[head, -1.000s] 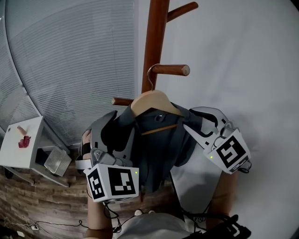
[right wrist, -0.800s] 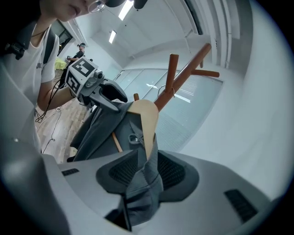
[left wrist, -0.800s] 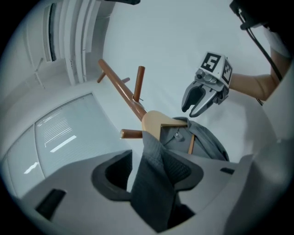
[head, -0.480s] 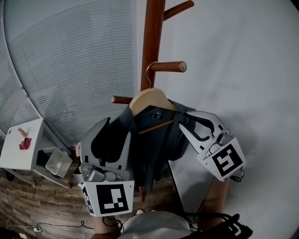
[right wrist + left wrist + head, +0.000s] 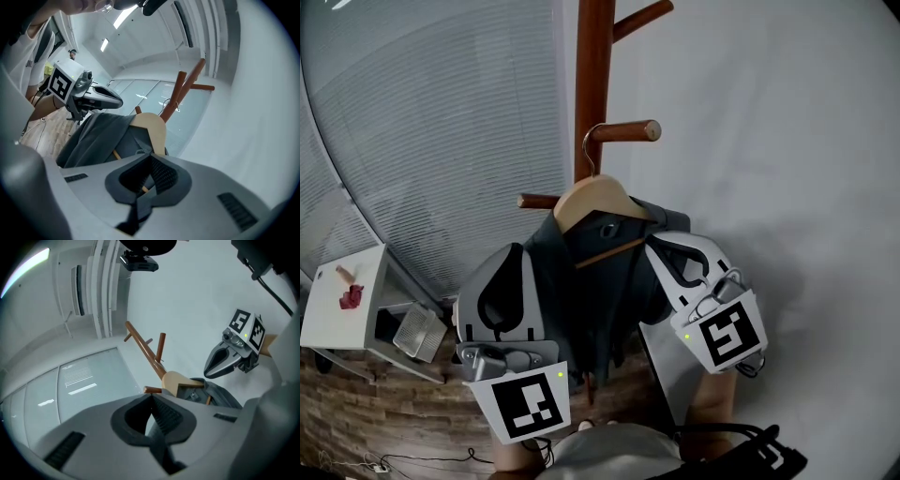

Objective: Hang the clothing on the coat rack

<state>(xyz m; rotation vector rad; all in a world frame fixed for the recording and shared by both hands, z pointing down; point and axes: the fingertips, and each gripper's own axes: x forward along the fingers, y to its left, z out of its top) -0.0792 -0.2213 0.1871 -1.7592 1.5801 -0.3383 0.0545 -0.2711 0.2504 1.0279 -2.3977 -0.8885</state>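
A dark grey garment (image 5: pixel 602 291) hangs on a wooden hanger (image 5: pixel 598 199). The hanger's metal hook sits over a peg (image 5: pixel 623 131) of the brown coat rack (image 5: pixel 592 66). My left gripper (image 5: pixel 514 251) is beside the garment's left shoulder. Its jaws have just been closing and now stand shut with nothing between them (image 5: pixel 151 398). My right gripper (image 5: pixel 652 246) is at the right shoulder. It too has just been closing and is shut and empty (image 5: pixel 151 158). Beyond each gripper's jaws show the garment (image 5: pixel 98 136), the hanger (image 5: pixel 177 383) and the other gripper.
A white side table (image 5: pixel 328 323) with a small red thing (image 5: pixel 349 298) stands at the lower left, a wire basket (image 5: pixel 417 330) beside it. Window blinds (image 5: pixel 441 141) fill the left, a white wall (image 5: pixel 769 141) the right. Cables lie on the wood floor (image 5: pixel 375 427).
Both grippers went from wide open at the garment's shoulders to shut. The left one drew back towards me, the right one shifted left. Hanger and garment stay on the peg.
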